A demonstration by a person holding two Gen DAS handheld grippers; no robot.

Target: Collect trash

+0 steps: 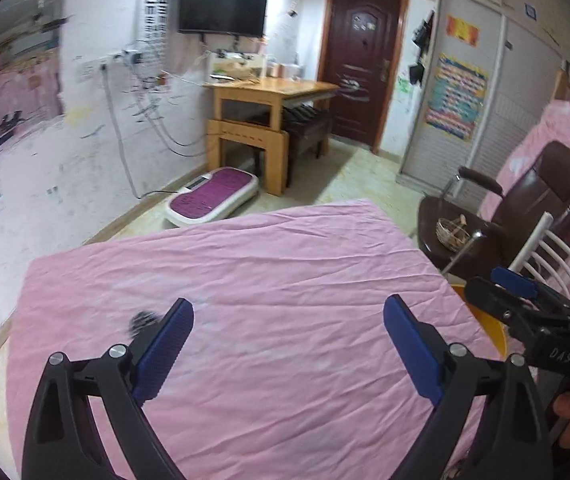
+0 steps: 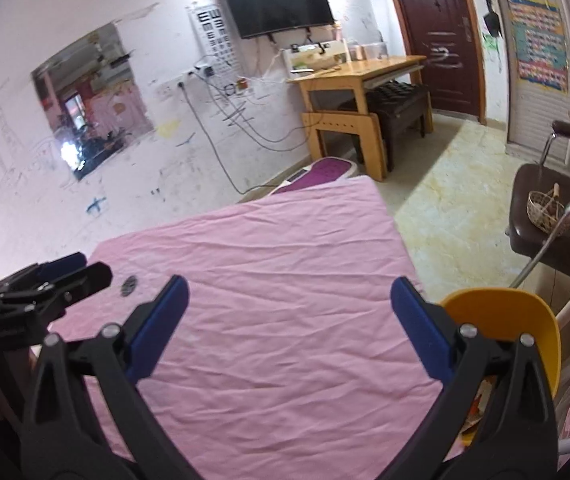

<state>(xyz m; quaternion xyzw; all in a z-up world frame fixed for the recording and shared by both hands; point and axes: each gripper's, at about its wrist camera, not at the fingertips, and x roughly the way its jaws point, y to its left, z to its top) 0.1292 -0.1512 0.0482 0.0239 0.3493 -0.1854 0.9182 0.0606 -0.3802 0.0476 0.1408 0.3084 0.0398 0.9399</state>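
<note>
Pink-sheeted tabletop holds one dark round scrap just beside left gripper, both grippers' fingers wide and empty; reach step, next close on scrap, yellow bin right.

Both wrist cameras sit low behind their own tongs and look forward and slightly downward across the wrinkled pink cloth-covered desk toward the white scribbled wall carrying the black wall-mounted television.

The left wrist view sits left of the right wrist view; each shows the other's tongs at its frame edge.

Shared by the 2 views: the pink cloth, television, dark brown door and yellow plastic bin.
</note>
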